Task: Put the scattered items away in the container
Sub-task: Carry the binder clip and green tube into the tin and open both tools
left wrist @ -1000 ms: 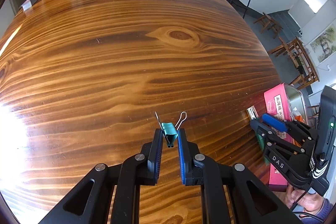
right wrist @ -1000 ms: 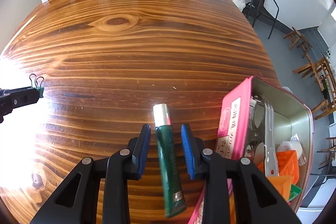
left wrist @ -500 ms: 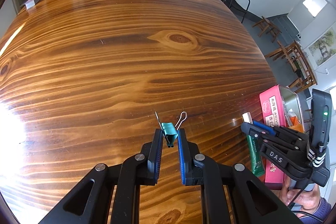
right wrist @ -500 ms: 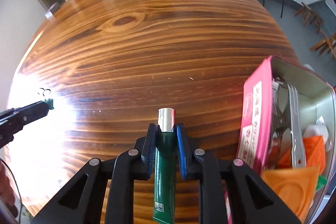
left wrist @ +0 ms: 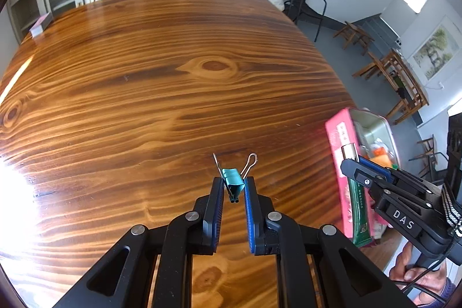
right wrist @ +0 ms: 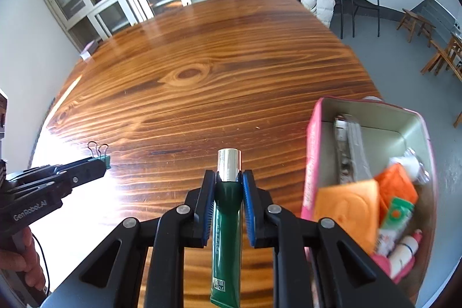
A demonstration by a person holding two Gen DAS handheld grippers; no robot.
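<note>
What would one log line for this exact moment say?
left gripper: shut on teal binder clip | right gripper: shut on green tube | pink tin: open, partly filled | both items lifted off table

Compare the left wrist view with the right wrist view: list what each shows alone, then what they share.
Left wrist only: a framed picture on the wall.
Right wrist only: the orange items and white bottle lying inside the pink tin.
Both: the wooden table, left gripper clamping the teal binder clip, right gripper clamping the green tube.
</note>
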